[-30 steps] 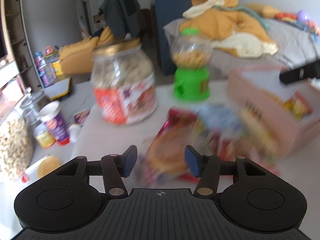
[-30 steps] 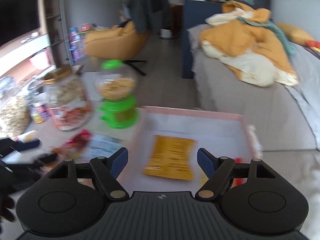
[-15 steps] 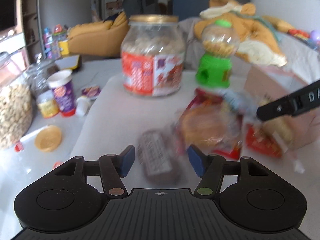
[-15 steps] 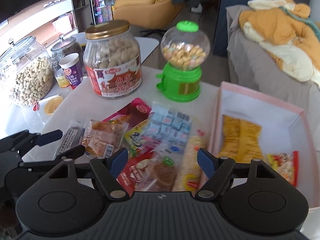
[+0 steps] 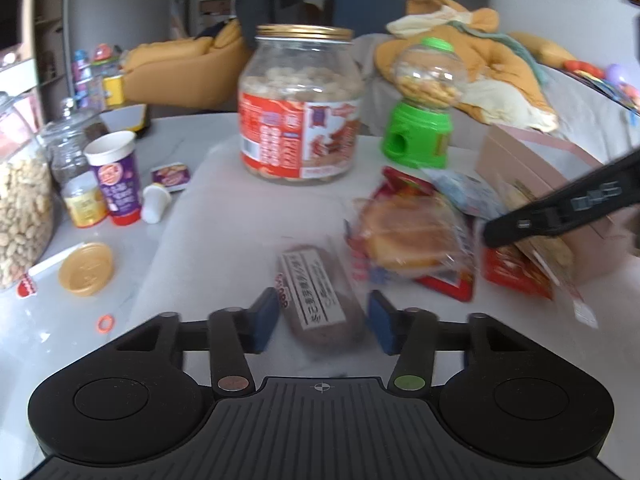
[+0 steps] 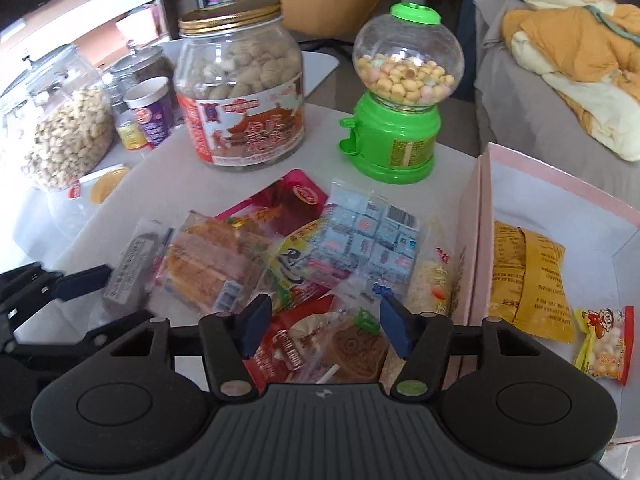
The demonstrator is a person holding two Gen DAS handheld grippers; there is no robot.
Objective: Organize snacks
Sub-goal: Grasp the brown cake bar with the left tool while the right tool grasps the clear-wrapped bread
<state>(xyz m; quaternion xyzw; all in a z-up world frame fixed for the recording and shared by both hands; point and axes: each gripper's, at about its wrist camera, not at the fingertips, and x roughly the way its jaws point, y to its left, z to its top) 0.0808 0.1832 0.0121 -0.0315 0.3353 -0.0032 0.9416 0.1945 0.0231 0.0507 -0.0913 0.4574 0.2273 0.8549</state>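
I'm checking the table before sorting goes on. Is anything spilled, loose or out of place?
Nothing is spilled. A yellow lid lies loose on the table beside the peanut jar, with a small orange ring nearby. The snack packets lie heaped, overlapping, beside the pink box.

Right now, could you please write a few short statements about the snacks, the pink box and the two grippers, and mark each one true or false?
1. The pink box holds a yellow packet. True.
2. The candy dispenser has a red base. False: it is green.
3. The left gripper straddles a dark wrapped bar. True; its jaws are closing.
4. The big jar has no lid. False: a gold lid is on it.
5. The right gripper hangs over the box. False: over the snack pile.
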